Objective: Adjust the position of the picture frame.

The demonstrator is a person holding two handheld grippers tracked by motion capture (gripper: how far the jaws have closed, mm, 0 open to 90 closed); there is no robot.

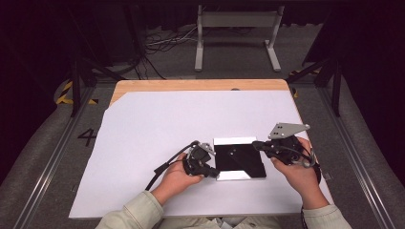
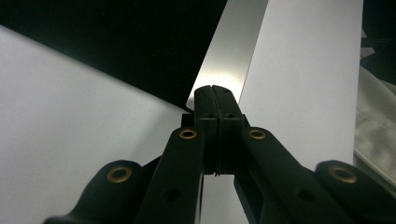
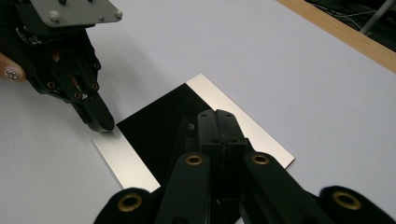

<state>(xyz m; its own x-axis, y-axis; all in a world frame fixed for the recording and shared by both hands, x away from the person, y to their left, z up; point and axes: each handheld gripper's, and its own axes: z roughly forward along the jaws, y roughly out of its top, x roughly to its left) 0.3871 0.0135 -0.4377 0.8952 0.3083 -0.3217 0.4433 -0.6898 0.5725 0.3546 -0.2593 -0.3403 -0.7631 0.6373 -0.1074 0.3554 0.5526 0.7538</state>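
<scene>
A wooden table is covered almost wholly by a large white sheet, with a strip of bare wood left along the far edge. Grey floor is seen around the table, with metal rails at both sides, a white frame and loose cables beyond the far edge, and dark curtains behind. A painted figure "4" is read on the floor to the left of the table; no brand or label is seen on the things themselves.

On the sheet a flat black plate with shiny silver strips along two opposite edges is laid between the two grippers. The left gripper is held at the plate's near left corner; its jaws are pressed together, and in the left gripper view the tips are seen touching or just above the end of one silver strip, which runs away ahead of them. The right gripper is held at the plate's far right corner, its jaws also pressed together, with nothing pinched. In the right gripper view the black plate lies directly under and ahead of the closed tips.
</scene>
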